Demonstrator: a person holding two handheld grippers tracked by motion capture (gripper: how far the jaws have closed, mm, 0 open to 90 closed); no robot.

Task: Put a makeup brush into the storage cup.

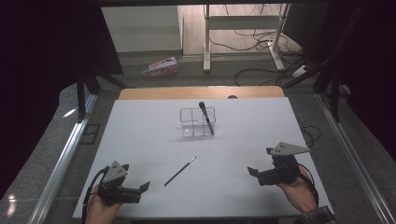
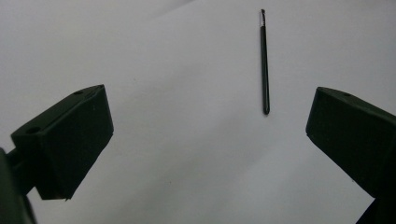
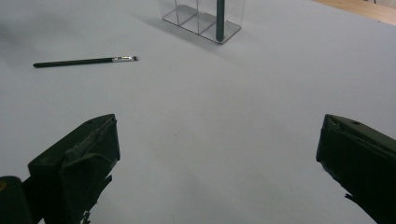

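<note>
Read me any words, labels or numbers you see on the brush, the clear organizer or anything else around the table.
No readable text.
Thin brush: its silver band carries no legible print.
Clear organizer: no label shows.
Pink package on the floor: printed, but too small and blurred to read.

White table (image 1: pixel 140 140): thin brush (image 1: pixel 180 171), clear organizer (image 1: pixel 198 122).
</note>
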